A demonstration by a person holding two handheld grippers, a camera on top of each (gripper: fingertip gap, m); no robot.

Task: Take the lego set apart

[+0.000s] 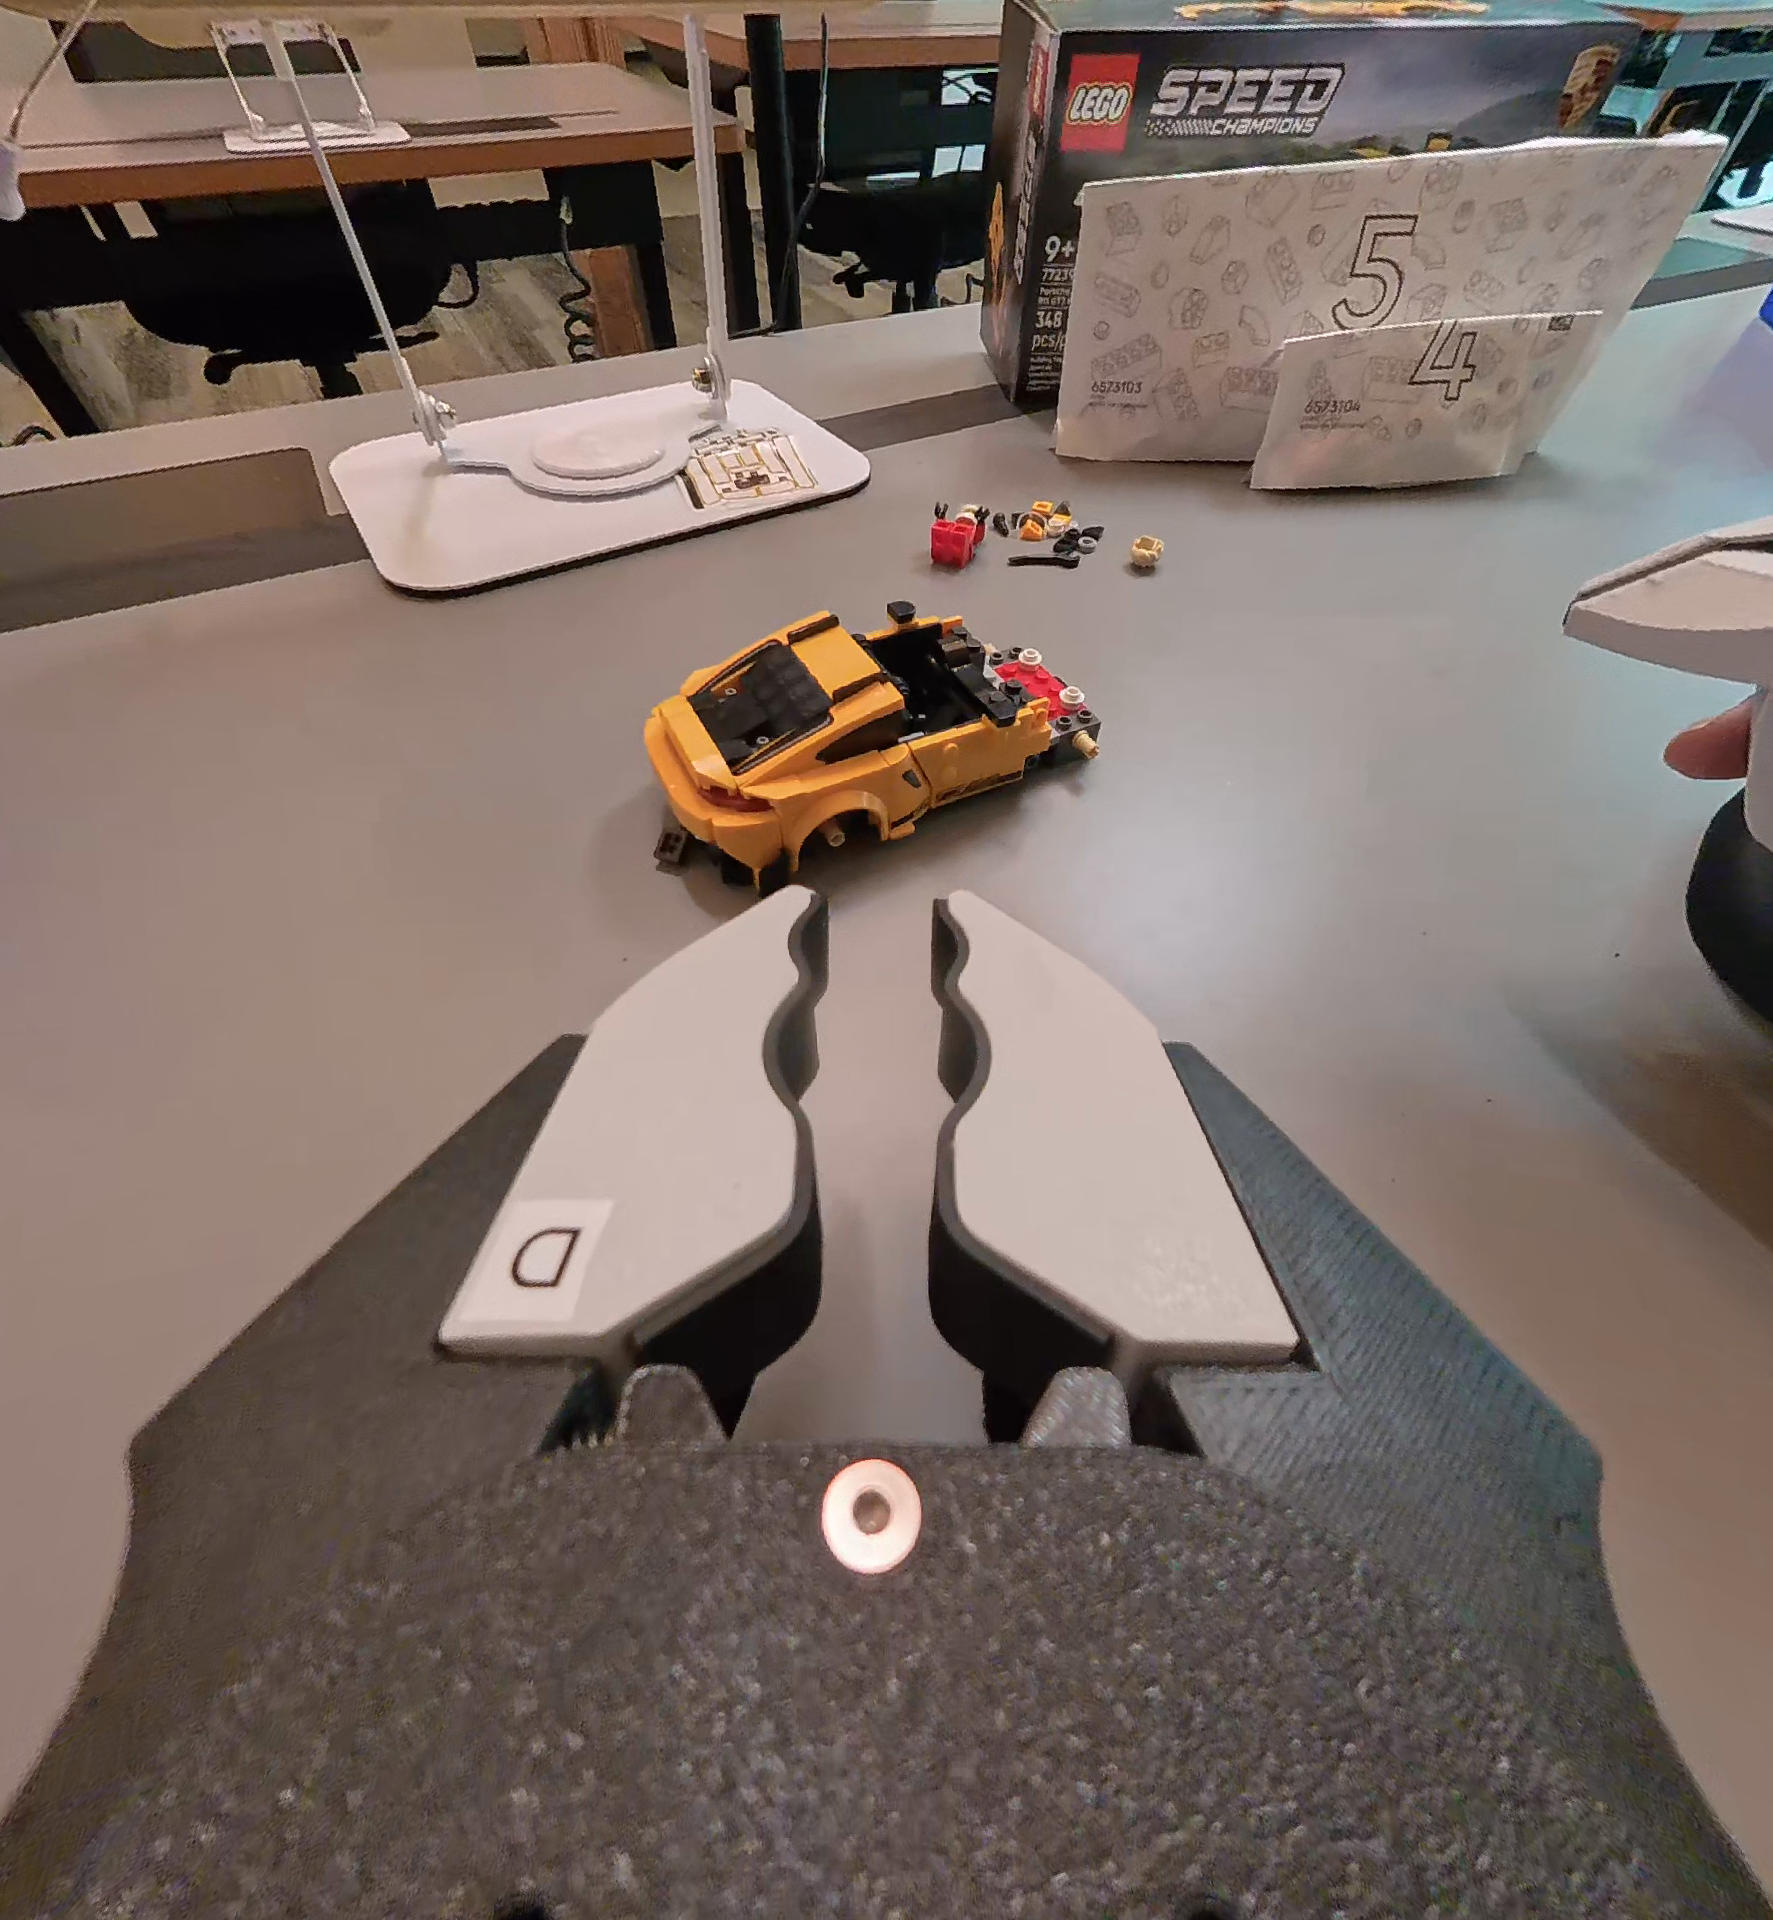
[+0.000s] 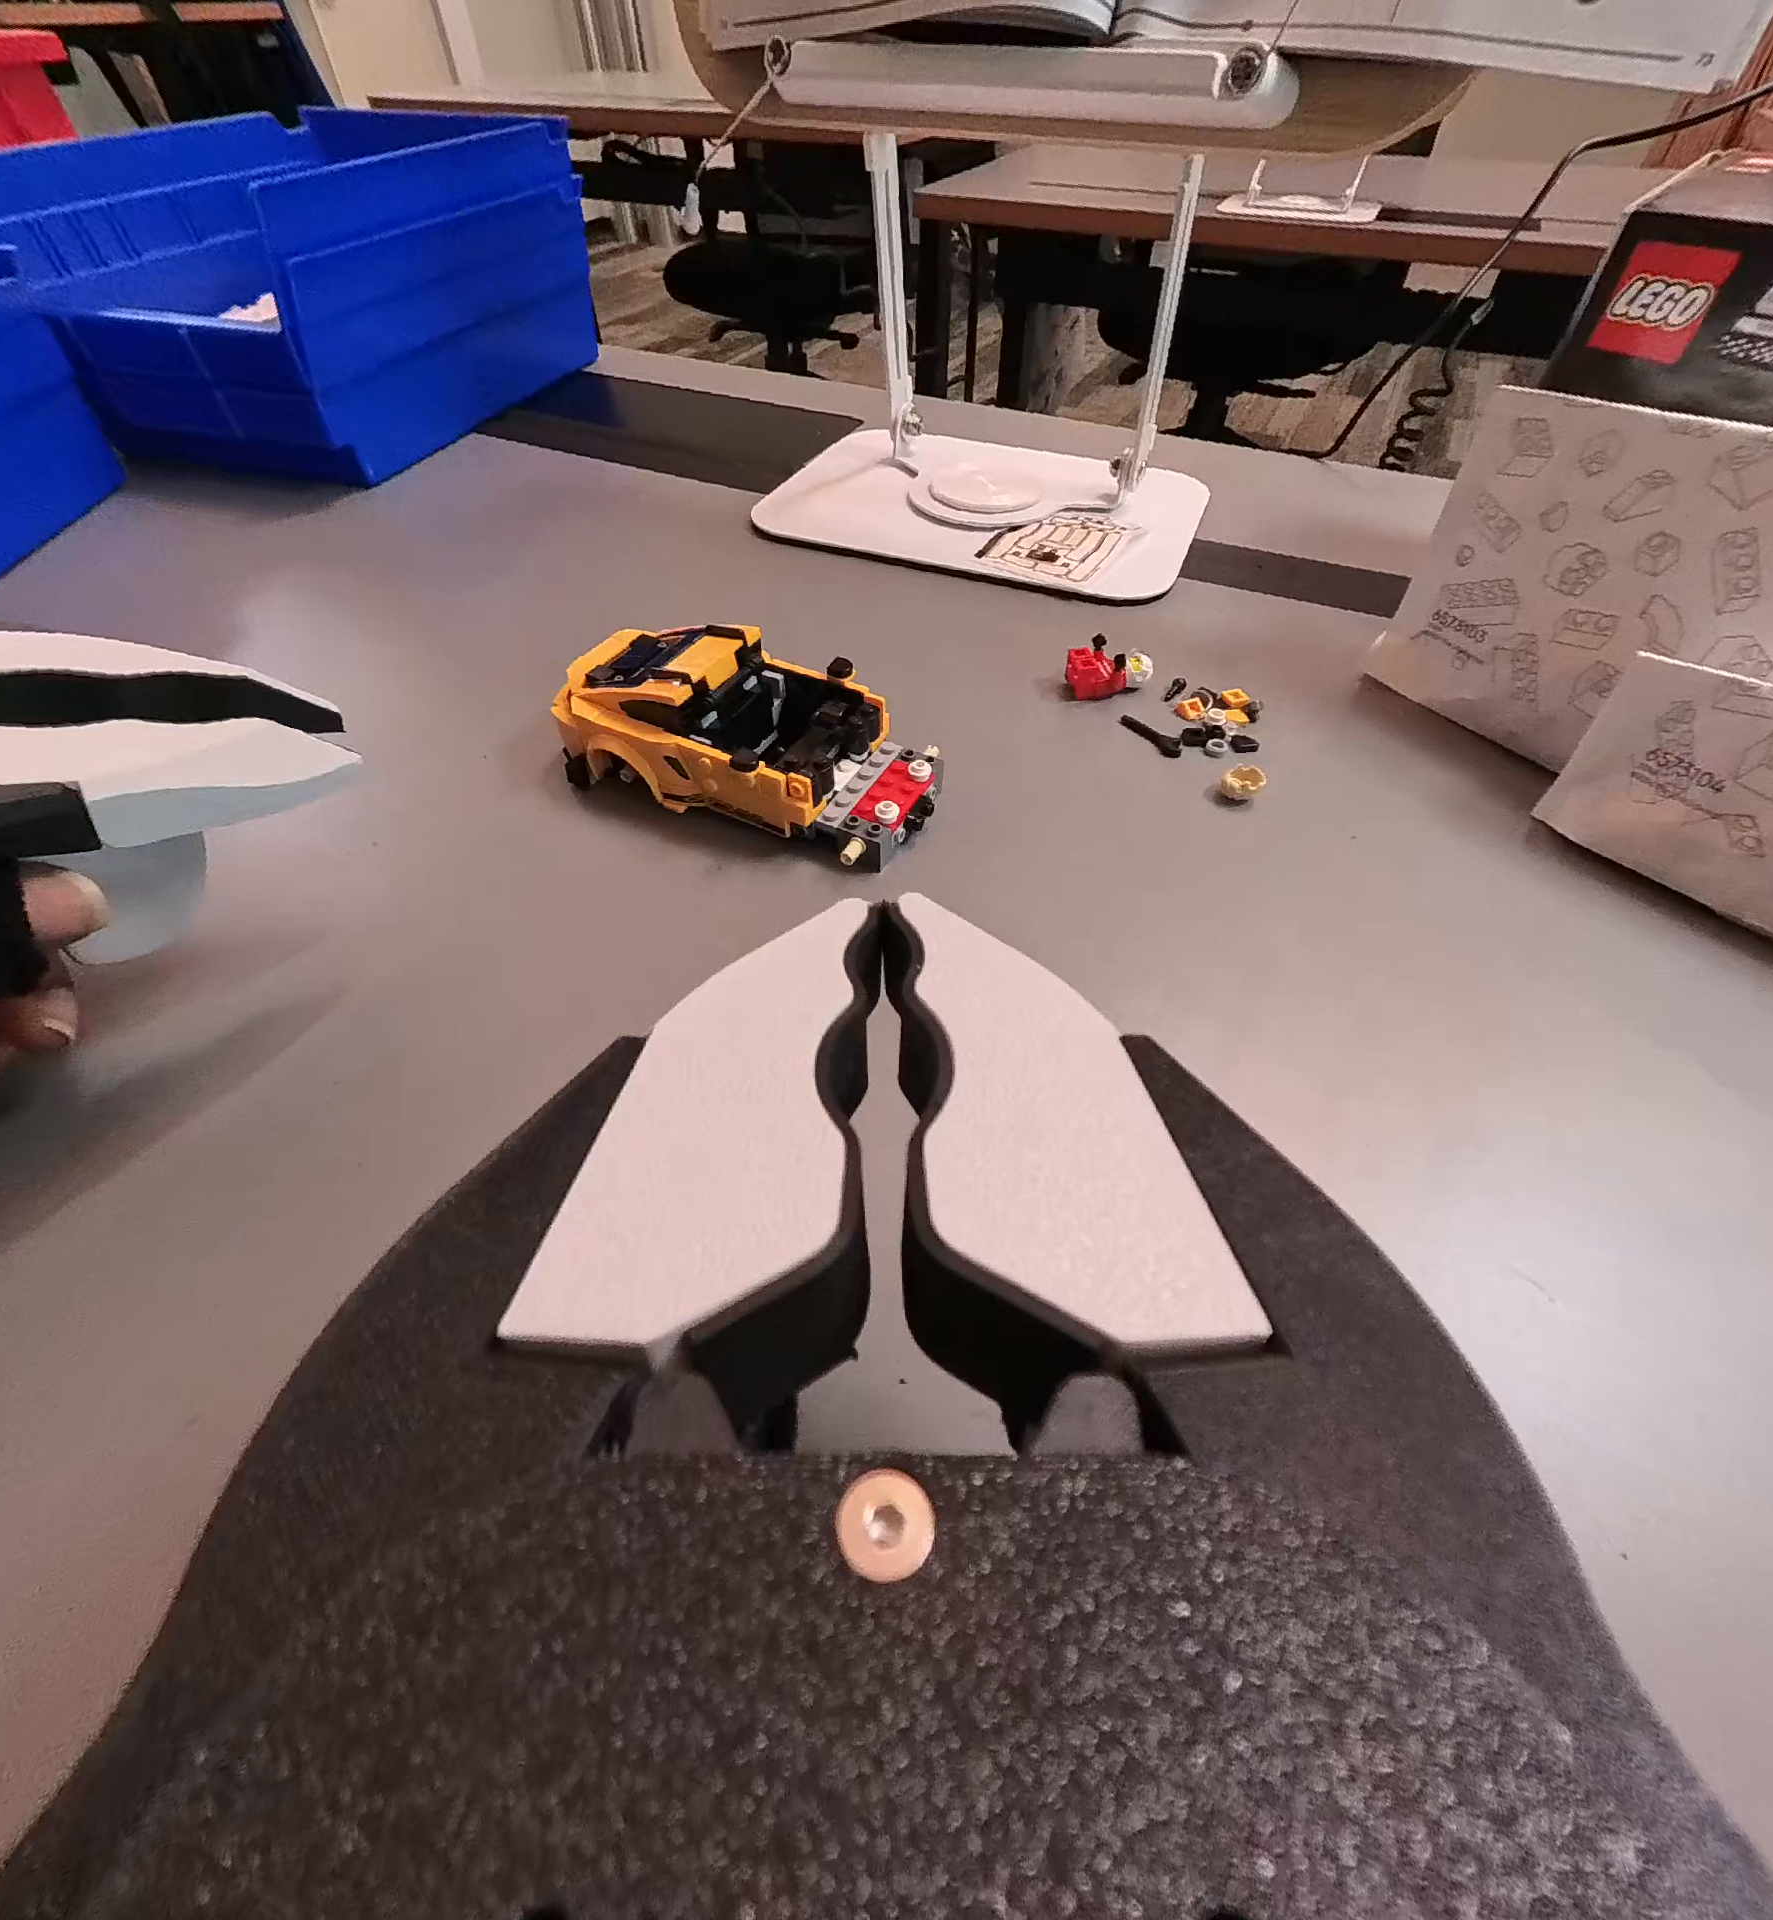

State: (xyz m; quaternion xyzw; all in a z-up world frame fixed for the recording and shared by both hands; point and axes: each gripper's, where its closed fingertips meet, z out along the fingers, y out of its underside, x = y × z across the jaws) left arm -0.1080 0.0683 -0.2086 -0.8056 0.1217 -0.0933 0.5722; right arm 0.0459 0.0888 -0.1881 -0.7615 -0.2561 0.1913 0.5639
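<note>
A yellow lego car (image 1: 840,738) with no wheels and its red and grey front exposed sits on the grey table, just beyond my left gripper (image 1: 880,906), which is open and empty. The car also shows in the right wrist view (image 2: 747,727), ahead and slightly left of my right gripper (image 2: 884,906), which is shut and empty. A small pile of loose pieces (image 1: 1038,532), red, orange, black and tan, lies behind the car; in the right wrist view the pile (image 2: 1173,712) lies to the car's right. The right gripper's tip (image 1: 1713,603) shows at the right edge; the left gripper (image 2: 134,738) shows at the left edge.
A white stand base (image 1: 591,488) sits behind the car. A lego box (image 1: 1277,135) and two numbered paper bags (image 1: 1381,301) stand at the back right. Blue bins (image 2: 321,281) stand at the back left in the right wrist view. A person's fingers (image 2: 40,966) hold the left gripper. From either gripper's tips it is about 35 cm to the white stand base (image 1: 591,488). My right wrist view (image 2: 941,511) looks at it from another angle.
</note>
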